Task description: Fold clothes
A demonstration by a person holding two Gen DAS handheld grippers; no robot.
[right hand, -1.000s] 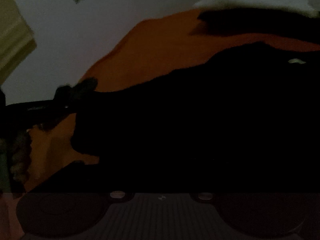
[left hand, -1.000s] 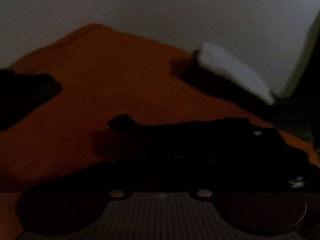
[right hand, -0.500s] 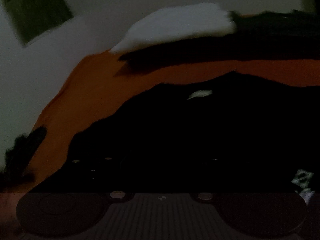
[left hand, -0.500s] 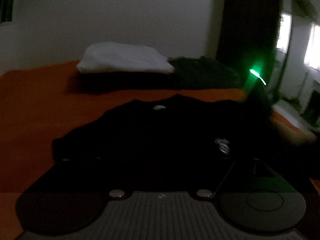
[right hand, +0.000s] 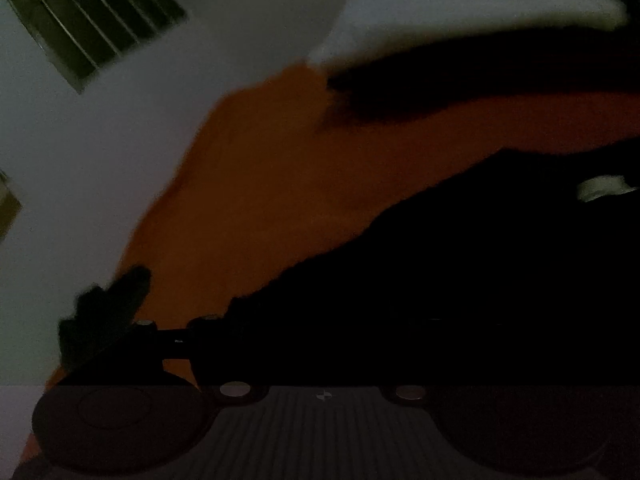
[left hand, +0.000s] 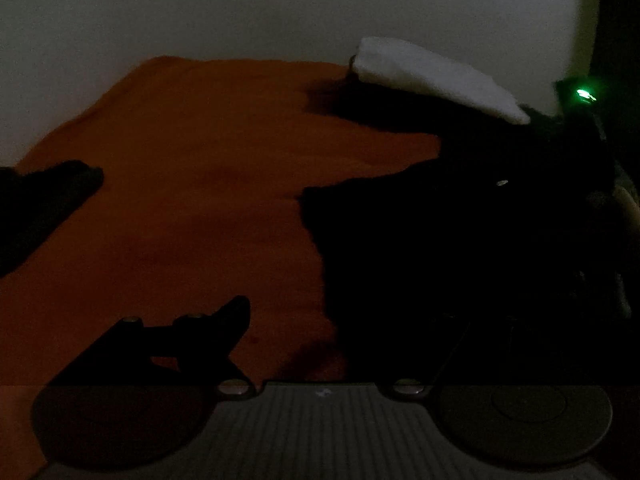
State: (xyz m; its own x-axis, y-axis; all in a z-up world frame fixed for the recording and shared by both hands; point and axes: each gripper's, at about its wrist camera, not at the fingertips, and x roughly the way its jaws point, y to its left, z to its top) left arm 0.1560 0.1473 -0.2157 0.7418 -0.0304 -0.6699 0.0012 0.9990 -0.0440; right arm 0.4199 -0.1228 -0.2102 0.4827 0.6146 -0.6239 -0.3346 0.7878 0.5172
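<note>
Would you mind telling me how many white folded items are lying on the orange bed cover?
1: the white folded item lies at the far edge of the orange cover, by the wall. Others may be hidden in the dark.

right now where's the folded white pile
In the left wrist view the folded white pile sits upper right, at the far end of the orange bed cover, against the wall, beyond the black shirt.
</note>
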